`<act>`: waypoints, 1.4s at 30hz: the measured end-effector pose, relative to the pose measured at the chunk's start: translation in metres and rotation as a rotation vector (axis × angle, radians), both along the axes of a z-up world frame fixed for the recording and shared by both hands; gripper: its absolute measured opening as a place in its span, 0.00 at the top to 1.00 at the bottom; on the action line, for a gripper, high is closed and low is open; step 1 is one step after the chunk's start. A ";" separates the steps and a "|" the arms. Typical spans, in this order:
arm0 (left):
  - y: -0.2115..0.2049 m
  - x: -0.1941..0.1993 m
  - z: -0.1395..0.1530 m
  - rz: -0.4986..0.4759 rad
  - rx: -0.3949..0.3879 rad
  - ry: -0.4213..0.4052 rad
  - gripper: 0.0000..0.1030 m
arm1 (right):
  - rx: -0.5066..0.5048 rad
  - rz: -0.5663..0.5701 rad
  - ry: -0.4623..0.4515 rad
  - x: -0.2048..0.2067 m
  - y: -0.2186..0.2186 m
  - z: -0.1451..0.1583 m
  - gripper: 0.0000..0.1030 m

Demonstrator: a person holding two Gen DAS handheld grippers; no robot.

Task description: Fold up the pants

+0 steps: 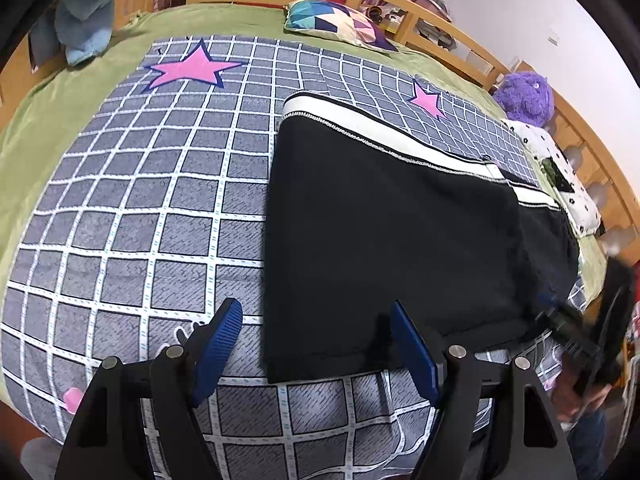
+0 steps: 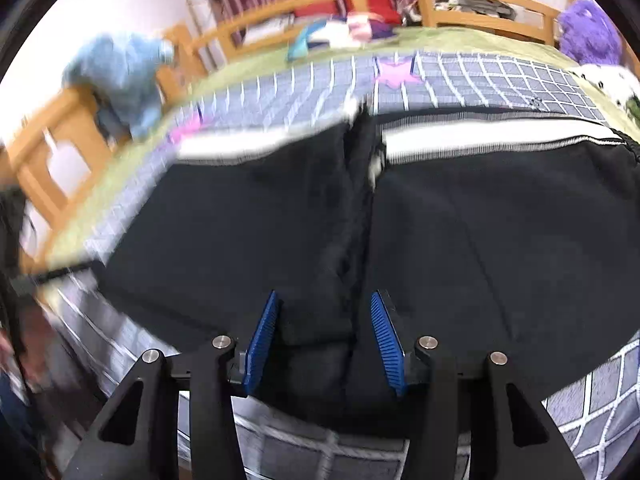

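Left claw (image 1: 316,348): two blue ribbed fingers (image 1: 218,350) spread wide, holding nothing. It hovers over the near left corner of the black fabric pants with a white side stripe (image 1: 384,232); the left finger is above the bed cover, the right finger above the pants' near hem.

Right claw (image 2: 324,340): two blue ribbed fingers (image 2: 262,344) moderately apart, with no cloth gripped between them. It is positioned over the near edge of the pants (image 2: 500,248), astride a vertical ridge of bunched fabric (this view is motion-blurred on its left half). In the left wrist view the right claw (image 1: 560,316) appears only as a blurred dark shape at the pants' right end.

Count and position:
- One pair of pants, lying flat across the right half of the grey grid-pattern bed cover with pink stars (image 1: 140,208). The white stripe runs along the far edge.
- Two whole pink stars visible on the cover.
- One multicoloured geometric pillow (image 1: 336,20) at the far side.
- One light blue plush toy (image 1: 88,12), far left.
- One purple plush toy (image 1: 524,94), far right.
- One wooden bed rail (image 1: 460,36) around the bed.

Edges and room: the pants' left edge is straight, with open cover to its left. The near hem lies close to the bed's near edge.
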State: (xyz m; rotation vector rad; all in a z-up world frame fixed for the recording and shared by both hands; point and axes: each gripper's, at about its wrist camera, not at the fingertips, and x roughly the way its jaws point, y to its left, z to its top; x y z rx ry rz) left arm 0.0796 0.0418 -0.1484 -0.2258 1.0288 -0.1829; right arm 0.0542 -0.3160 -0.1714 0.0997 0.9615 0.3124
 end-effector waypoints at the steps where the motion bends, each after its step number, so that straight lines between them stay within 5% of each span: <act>1: 0.000 0.001 0.000 0.004 -0.003 0.003 0.29 | -0.015 0.014 -0.003 -0.005 -0.001 -0.006 0.54; 5: -0.001 0.004 0.005 0.003 0.009 -0.011 0.29 | -0.005 0.032 -0.076 -0.027 -0.023 0.017 0.55; 10: -0.009 0.013 0.013 -0.002 0.030 -0.050 0.29 | -0.019 -0.238 -0.219 -0.048 -0.117 0.049 0.52; 13: -0.016 0.020 0.017 0.008 0.055 -0.075 0.29 | -0.029 -0.458 -0.192 -0.042 -0.185 0.047 0.50; 17: -0.021 0.033 0.017 0.029 0.039 -0.075 0.29 | -0.008 -0.567 -0.098 -0.027 -0.241 0.026 0.50; 23: -0.017 0.053 0.011 0.065 0.065 -0.048 0.29 | -0.014 -0.612 -0.032 0.002 -0.273 -0.001 0.50; 32: -0.004 0.081 -0.022 0.056 0.040 0.072 0.29 | 0.206 -0.626 0.020 0.044 -0.298 -0.027 0.44; 35: 0.002 0.093 -0.032 0.066 -0.011 0.073 0.29 | 0.181 -0.624 0.013 0.050 -0.296 -0.030 0.49; 38: 0.004 0.106 -0.033 0.055 -0.053 0.059 0.29 | 0.158 -0.628 -0.013 0.045 -0.293 -0.025 0.66; 40: 0.004 0.112 -0.033 0.044 -0.106 0.060 0.33 | 0.204 -0.628 -0.030 0.040 -0.298 -0.018 0.74; 42: 0.001 0.118 -0.034 0.040 -0.135 0.077 0.58 | 0.201 -0.623 -0.038 0.039 -0.295 -0.006 0.76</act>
